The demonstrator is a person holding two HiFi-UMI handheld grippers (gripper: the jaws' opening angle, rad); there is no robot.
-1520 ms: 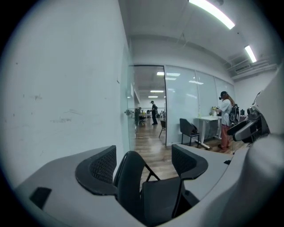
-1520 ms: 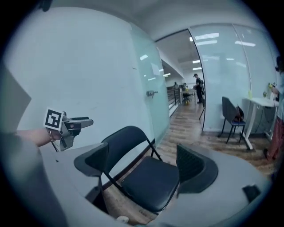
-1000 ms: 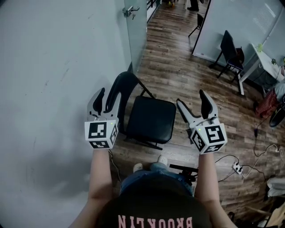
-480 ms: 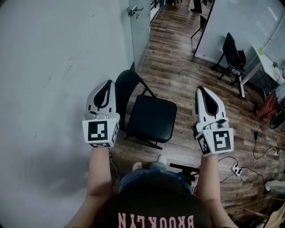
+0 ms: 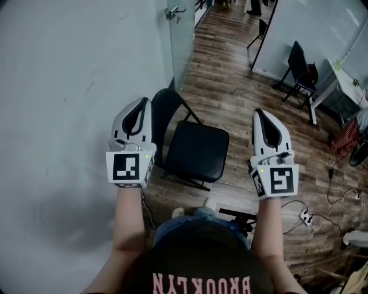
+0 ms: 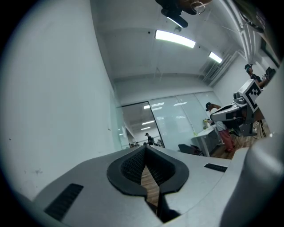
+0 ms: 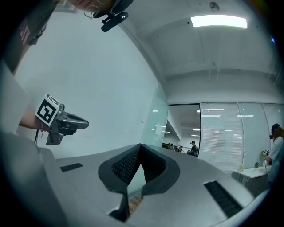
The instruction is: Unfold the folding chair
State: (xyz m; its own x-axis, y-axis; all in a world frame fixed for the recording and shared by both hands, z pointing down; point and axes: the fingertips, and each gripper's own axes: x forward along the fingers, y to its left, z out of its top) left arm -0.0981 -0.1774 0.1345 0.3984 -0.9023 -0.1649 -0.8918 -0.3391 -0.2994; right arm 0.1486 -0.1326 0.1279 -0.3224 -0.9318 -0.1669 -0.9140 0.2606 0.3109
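Note:
The black folding chair point(image 5: 195, 152) stands unfolded on the wood floor, its curved backrest point(image 5: 164, 106) close to the pale wall. My left gripper point(image 5: 141, 102) hovers left of the backrest, above the chair and apart from it; its jaws are shut on nothing. My right gripper point(image 5: 260, 113) is raised to the right of the seat, also shut and empty. In the left gripper view the left gripper point(image 6: 145, 148) has its pads closed together, and the right gripper point(image 6: 235, 113) shows at the right. The right gripper view shows the right gripper point(image 7: 140, 146) closed likewise, with the left gripper point(image 7: 62, 122) at the left.
A pale wall point(image 5: 69, 86) runs along the left, ending at a glass door with a handle point(image 5: 175, 12). Another black chair point(image 5: 299, 66) and a white desk point(image 5: 345, 77) stand at the back right. Cables and a power strip point(image 5: 305, 215) lie on the floor.
Both grippers' jaws stood open a second ago and are now shut with nothing in them. Both hands have risen a little and the grippers rolled upright. The chair has not moved.

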